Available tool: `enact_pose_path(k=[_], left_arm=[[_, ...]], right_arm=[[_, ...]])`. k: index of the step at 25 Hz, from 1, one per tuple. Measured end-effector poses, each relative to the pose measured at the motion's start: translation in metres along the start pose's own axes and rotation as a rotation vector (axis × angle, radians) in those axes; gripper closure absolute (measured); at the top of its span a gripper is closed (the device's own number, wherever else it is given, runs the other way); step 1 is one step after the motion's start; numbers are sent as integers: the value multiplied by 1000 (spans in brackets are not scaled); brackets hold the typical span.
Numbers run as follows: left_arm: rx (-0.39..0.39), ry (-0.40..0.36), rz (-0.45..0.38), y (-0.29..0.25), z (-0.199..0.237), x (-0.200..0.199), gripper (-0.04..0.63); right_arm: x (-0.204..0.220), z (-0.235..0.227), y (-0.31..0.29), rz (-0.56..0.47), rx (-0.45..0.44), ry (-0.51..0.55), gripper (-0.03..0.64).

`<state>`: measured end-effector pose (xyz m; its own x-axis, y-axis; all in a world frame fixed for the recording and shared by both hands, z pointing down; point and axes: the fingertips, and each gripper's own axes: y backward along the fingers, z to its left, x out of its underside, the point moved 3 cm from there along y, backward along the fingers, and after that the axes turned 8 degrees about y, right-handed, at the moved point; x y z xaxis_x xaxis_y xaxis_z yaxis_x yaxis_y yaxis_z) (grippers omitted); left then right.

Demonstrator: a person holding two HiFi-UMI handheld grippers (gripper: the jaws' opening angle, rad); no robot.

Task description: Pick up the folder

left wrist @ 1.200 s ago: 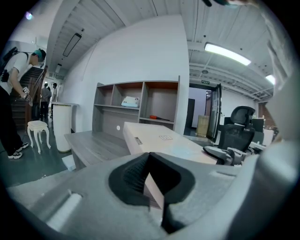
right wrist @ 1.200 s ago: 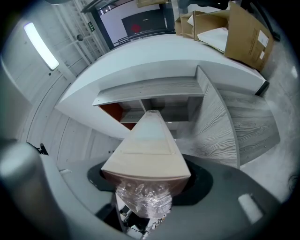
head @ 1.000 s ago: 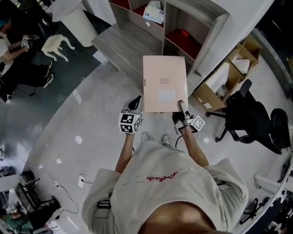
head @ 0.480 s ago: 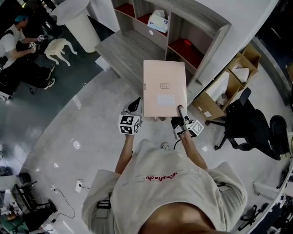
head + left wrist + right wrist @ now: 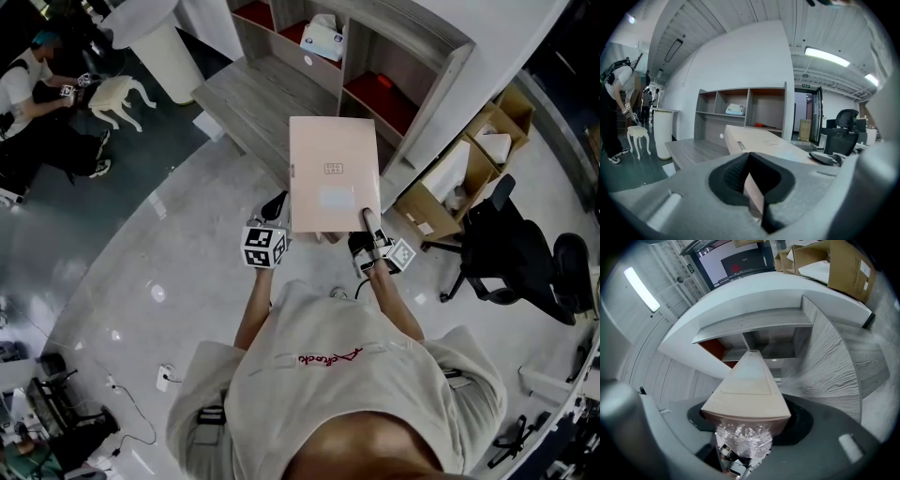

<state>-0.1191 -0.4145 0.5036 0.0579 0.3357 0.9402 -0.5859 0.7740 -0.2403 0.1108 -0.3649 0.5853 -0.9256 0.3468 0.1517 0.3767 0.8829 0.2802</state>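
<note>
The folder (image 5: 334, 173), a flat pale-pink one with a small label on its top face, is held roughly level in the air above the glossy floor (image 5: 141, 253), carried at its near edge by both grippers. Its near left corner is pinched between the dark pads of the left gripper (image 5: 277, 212), whose jaws are drawn narrow onto the edge. The near right corner is clamped by the right gripper (image 5: 371, 229): its jaws are closed on the folder's near end, with one finger laid along the top face. The far end of the folder is seen over the grey wooden ledge (image 5: 248, 94) of a shelf unit (image 5: 412, 56); contact with it cannot be told. Open cardboard boxes (image 5: 455, 173) and a black office chair (image 5: 511, 248) are seen to the right, well apart from the folder
</note>
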Motion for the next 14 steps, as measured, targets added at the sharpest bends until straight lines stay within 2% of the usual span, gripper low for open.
enact_pose_path(k=[14], left_arm=[[8,-13,9,4,-7,2,597]], right_arm=[[2,5,3,-9,-20,-17,322]])
